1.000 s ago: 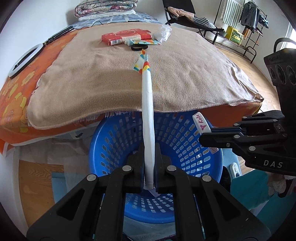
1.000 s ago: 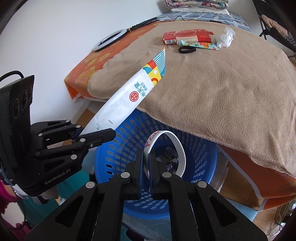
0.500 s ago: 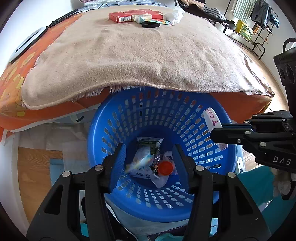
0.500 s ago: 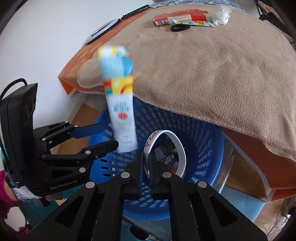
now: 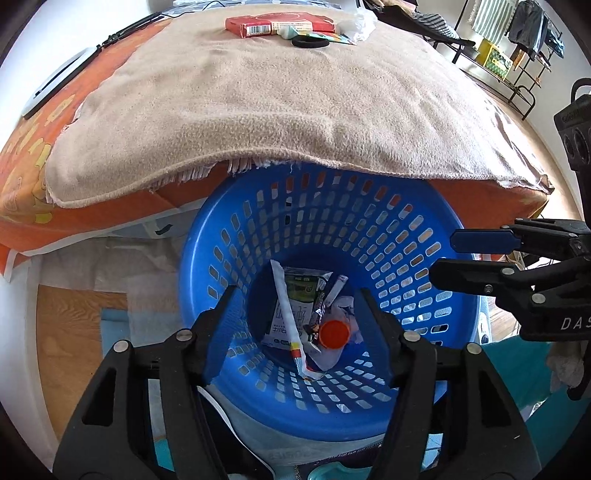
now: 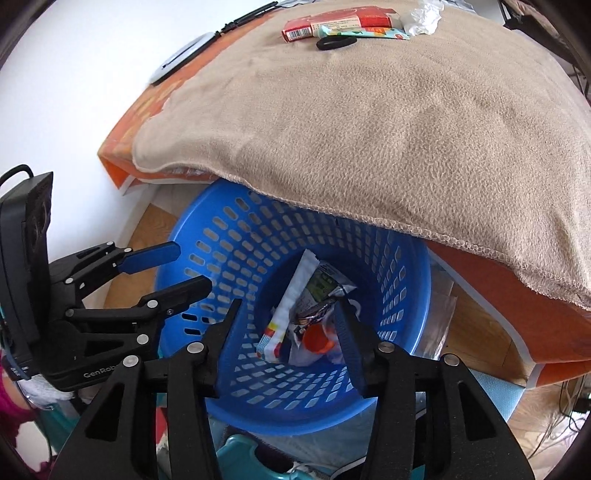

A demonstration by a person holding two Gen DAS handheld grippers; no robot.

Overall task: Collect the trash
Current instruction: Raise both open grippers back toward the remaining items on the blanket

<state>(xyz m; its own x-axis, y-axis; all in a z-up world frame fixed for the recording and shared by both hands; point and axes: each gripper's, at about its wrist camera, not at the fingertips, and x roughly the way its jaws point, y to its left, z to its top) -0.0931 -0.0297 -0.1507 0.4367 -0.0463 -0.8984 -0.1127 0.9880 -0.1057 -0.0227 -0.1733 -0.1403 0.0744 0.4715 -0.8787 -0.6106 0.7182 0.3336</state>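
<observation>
We hold both tongs over the blue basket (image 5: 229,236), which stands on the floor with its far rim tucked under the edge of the bed. Our left tongs (image 5: 295,314) are spread wide and grip nothing, and our right tongs (image 6: 284,325) are likewise parted and empty; each shows in the other's view at the side, its fingers apart above the basket's rim. The long white wrapper (image 5: 286,314) lies in the bottom of the basket on the other trash, its long axis running from the far side of the basket floor toward us, with the coloured striped end nearest us and the plain white end pointing away toward the bed. Beside it sit a green-and-white pouch (image 5: 304,286) and an orange cap (image 5: 334,333), touching the crumpled pieces around them. On the bed, a tan blanket (image 5: 277,110) covers the orange sheet, and at its far end lie a red box (image 5: 273,24), a black hair tie (image 5: 309,43), a flat colourful packet just beside the box, and a crumpled clear plastic piece (image 6: 421,16).
</observation>
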